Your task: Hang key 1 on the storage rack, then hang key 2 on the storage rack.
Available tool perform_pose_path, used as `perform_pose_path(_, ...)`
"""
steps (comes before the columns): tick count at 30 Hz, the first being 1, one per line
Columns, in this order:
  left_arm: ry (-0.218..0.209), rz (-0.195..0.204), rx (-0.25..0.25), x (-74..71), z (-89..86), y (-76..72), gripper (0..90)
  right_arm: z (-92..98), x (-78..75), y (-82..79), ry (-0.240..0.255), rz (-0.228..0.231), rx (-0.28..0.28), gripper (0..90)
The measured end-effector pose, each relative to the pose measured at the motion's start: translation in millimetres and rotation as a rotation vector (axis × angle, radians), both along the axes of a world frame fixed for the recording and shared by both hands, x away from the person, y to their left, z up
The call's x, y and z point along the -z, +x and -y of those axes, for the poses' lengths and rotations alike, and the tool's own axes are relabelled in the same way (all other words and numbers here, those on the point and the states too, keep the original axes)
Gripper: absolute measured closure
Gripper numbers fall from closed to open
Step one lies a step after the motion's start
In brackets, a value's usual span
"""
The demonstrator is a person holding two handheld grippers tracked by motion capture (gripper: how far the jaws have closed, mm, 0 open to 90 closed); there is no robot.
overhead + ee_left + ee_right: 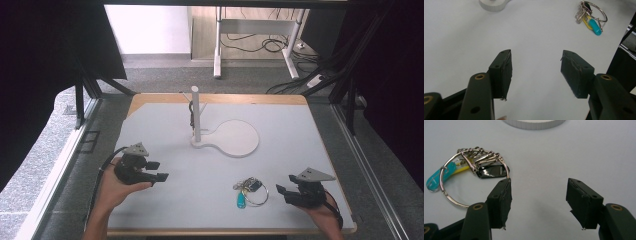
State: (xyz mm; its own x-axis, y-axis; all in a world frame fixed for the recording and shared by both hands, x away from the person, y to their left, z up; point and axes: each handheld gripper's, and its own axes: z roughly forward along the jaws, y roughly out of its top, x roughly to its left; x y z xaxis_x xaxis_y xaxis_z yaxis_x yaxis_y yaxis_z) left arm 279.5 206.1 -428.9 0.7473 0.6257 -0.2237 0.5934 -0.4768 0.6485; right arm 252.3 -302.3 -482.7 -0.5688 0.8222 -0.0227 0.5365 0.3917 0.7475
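Note:
A key ring [248, 186] with a teal tag, a yellow tag, a black fob and several metal clips lies flat on the white table top [165, 130], near the front right. My right gripper [286, 183] rests just right of it, open and empty. In the right gripper view the right gripper [539, 180] has its left jaw close beside the ring [491, 171], apart from it. My left gripper [159, 170] is at the front left, open, with only bare table between its jaws [536, 52]. The key ring [595, 26] lies far off to its upper right.
A white stand with an upright post [195, 115] on a round flat base [235, 138] sits at the table's middle back. Black curtains flank both sides. Desk legs and cables [270, 45] lie on the floor beyond the far edge.

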Motion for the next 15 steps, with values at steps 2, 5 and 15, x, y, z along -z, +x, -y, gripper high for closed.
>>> perform_pose_path(2, -0.001, -0.008, 0.002, 5.8, 1.4, -1.0, 42.8, -4.2, -3.4, 1.5, -0.008, -0.002, -0.026, 38.3)
perform_pose_path(5, 0.028, -0.025, 0.007, 14.3, 4.9, 0.4, 42.1, -7.7, -10.6, 5.5, -0.033, -0.007, -0.061, 38.3)
perform_pose_path(15, 0.049, -0.048, 0.007, 25.7, 7.8, -0.6, 40.9, -13.9, -34.0, 16.9, -0.078, -0.047, -0.169, 41.0)
